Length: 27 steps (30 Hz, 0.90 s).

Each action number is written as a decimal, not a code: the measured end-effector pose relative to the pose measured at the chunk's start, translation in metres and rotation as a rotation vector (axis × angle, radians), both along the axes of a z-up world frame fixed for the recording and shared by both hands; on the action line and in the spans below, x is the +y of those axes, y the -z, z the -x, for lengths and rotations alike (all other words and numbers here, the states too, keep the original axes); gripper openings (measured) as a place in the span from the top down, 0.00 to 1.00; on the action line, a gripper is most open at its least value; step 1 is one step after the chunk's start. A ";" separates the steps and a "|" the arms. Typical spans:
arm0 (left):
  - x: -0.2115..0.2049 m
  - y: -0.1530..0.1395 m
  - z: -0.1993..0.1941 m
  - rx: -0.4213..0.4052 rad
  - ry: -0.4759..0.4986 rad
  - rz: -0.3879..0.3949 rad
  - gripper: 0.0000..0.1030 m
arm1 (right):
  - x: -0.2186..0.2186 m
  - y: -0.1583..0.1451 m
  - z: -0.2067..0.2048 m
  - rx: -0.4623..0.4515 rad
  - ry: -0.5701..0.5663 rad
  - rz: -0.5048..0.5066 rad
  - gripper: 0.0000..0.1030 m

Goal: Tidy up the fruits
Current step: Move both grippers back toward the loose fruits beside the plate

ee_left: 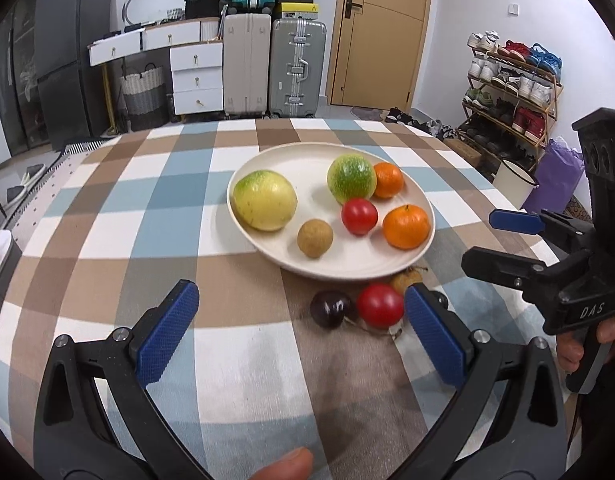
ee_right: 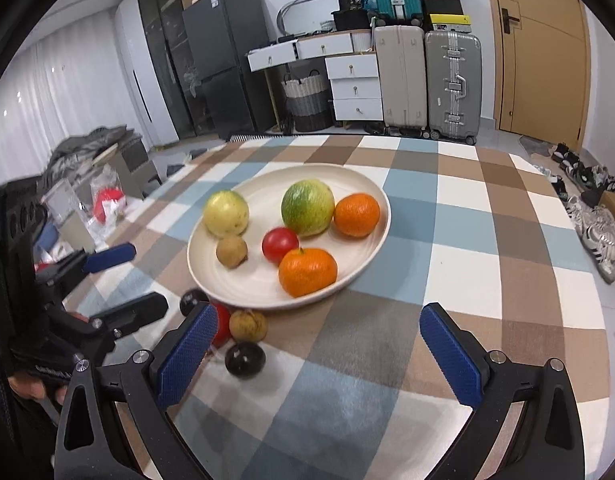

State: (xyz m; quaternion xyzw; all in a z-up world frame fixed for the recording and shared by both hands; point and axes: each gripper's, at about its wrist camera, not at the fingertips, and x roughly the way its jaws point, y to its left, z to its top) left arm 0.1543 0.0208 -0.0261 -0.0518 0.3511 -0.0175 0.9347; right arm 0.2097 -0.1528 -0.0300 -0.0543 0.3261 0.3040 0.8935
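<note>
We are between picks: six fruits fill the plate [ee_right: 211, 280], loose ones sit at its near rim (a plum [ee_right: 244, 359] nearest). Both grippers' jaws gape empty; next, close on one.

Lived-in home, a room used for eating and storage. Checked cloth [ee_left: 147, 216] covered the tabletop. Behind it stood suitcases [ee_left: 295, 68], white drawers [ee_left: 197, 78], a woven basket [ee_left: 142, 90], a dark fridge [ee_right: 223, 60] and a wooden door [ee_left: 381, 32]. A loaded shoe rack [ee_left: 511, 92] lined the side wall.
</note>
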 end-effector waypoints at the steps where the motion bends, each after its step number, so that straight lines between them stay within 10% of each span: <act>1: 0.001 0.001 0.001 0.006 -0.002 0.001 0.00 | 0.000 0.001 0.001 0.007 -0.007 0.002 0.00; 27: 0.009 0.020 -0.012 0.117 -0.041 0.022 0.00 | 0.042 0.034 0.015 0.073 -0.137 0.183 0.06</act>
